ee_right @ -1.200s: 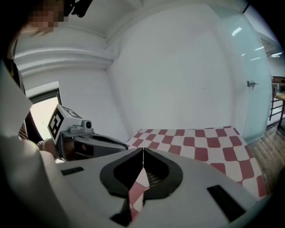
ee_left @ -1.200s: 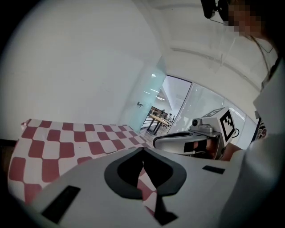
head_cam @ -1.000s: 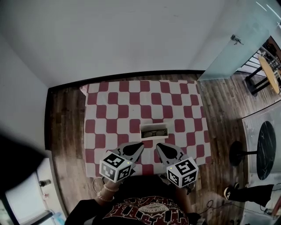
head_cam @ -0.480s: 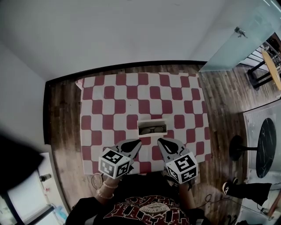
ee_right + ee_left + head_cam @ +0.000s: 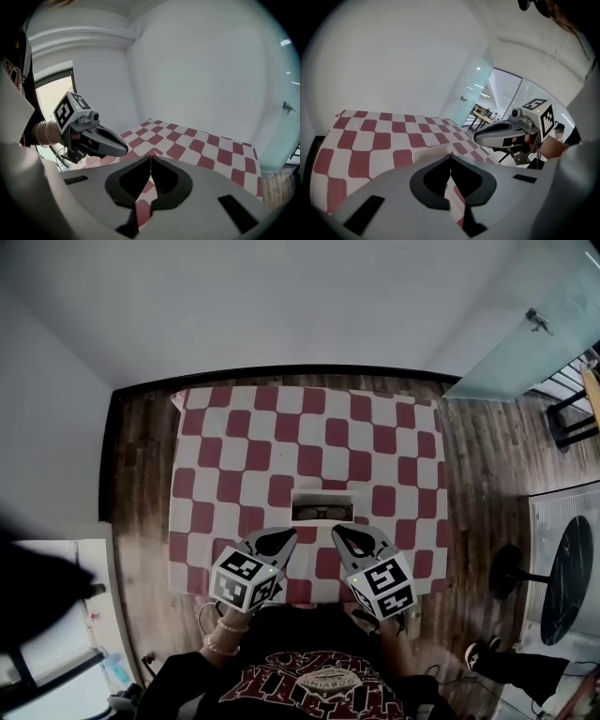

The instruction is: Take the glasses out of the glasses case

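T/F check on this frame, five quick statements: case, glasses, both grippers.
1. The glasses case lies open on the checkered tablecloth. True.
2. The glasses lie on the cloth beside the case. False: they are inside the case.
3. The left gripper has its jaws together with nothing between them. True.
4. The right gripper is clamped on the case's rim. False: its jaws are shut on nothing, and it sits just short of the case.
5. In the head view, both grippers are on the person's side of the case. True.
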`<state>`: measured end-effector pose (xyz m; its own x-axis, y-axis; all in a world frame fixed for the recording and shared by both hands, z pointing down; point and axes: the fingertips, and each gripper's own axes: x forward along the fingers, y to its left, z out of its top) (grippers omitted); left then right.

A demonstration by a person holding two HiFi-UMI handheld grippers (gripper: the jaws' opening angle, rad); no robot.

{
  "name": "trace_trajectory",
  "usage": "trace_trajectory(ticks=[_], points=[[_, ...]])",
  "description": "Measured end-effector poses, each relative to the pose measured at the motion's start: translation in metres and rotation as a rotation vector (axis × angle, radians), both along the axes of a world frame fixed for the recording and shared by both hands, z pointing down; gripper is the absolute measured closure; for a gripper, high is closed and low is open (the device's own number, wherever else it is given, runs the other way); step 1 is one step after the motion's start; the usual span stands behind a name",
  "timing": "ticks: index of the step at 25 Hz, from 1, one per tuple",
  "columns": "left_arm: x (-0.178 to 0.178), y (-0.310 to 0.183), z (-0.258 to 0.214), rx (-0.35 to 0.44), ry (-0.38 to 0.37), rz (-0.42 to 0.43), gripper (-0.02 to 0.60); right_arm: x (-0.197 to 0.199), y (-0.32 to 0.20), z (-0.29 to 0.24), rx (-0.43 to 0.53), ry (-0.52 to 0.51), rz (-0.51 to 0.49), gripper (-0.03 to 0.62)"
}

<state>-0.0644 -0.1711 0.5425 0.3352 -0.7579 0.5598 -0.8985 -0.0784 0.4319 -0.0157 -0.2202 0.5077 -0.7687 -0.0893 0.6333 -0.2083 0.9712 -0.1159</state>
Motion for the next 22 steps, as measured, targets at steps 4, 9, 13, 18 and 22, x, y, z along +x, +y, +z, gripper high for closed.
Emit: trace_trajectory(ticks=[4, 9, 13, 18, 22], points=[[0.000, 0.002, 0.010, -0.029, -0.010, -0.018, 0.574, -0.001, -0.003, 0.012, 0.005, 0.030, -0.038, 0.576], [0.001, -0.001, 0.017, -0.047, -0.010, -0.019, 0.574, -0.003, -0.004, 0.029, 0.015, 0.066, -0.070, 0.576], [0.002, -0.003, 0.025, -0.066, -0.013, -0.015, 0.574, -0.006, -0.005, 0.046, 0.024, 0.106, -0.095, 0.576], [0.007, -0.005, 0.034, -0.071, 0.018, -0.012, 0.574, -0.011, -0.006, 0.061, 0.018, 0.126, -0.104, 0.576], [0.011, -0.006, 0.046, -0.090, 0.025, -0.004, 0.574, -0.011, -0.007, 0.073, -0.014, 0.122, -0.072, 0.576]])
